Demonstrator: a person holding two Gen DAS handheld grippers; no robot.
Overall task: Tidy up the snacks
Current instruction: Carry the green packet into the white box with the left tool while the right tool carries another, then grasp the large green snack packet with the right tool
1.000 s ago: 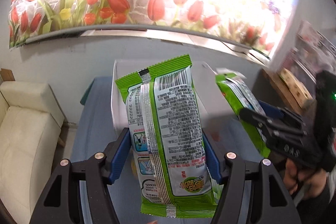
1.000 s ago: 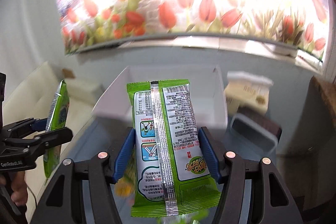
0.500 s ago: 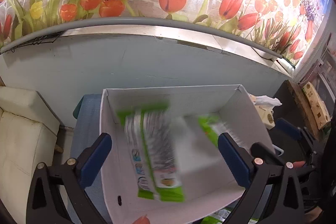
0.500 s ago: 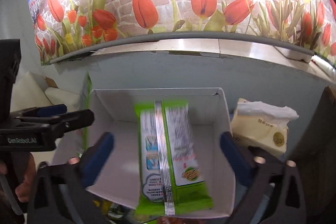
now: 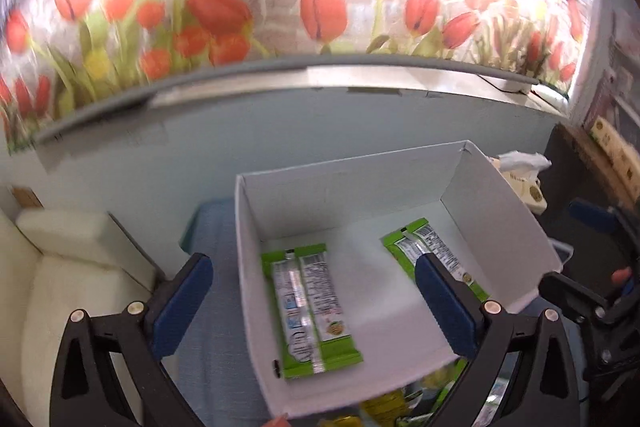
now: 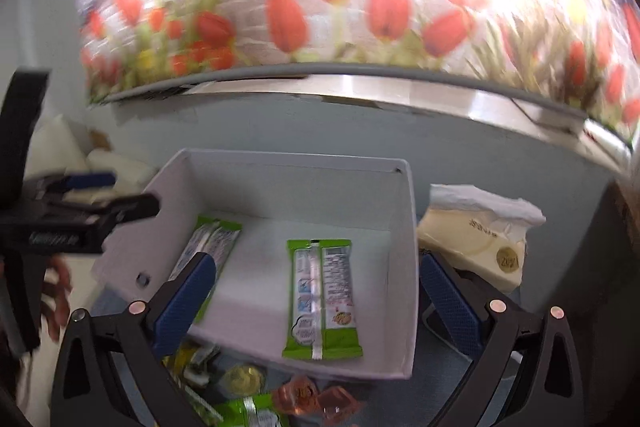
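A white cardboard box (image 5: 340, 195) (image 6: 288, 187) stands on the blue table. Two green snack packets lie flat inside it, seam side up. In the left wrist view one packet (image 5: 312, 307) lies under my left gripper (image 5: 312, 261), which is open and holds nothing. The other packet (image 5: 424, 237) is partly behind the gripper's right finger. In the right wrist view a packet (image 6: 322, 291) lies below my right gripper (image 6: 316, 261), also open and holding nothing. The second packet (image 6: 212, 239) sits at the box's left side. Each gripper shows at the edge of the other's view.
Loose snacks lie in front of the box: orange jelly cups (image 6: 308, 399), a gold coin (image 6: 244, 379), a green packet (image 6: 248, 411). A tissue pack (image 6: 476, 239) stands right of the box. A cream sofa (image 5: 60, 267) is left of the table; a tulip-mural wall is behind.
Both grippers have opened and let go of their green packets, which now lie on the box floor. Both hands moved forward over the box.
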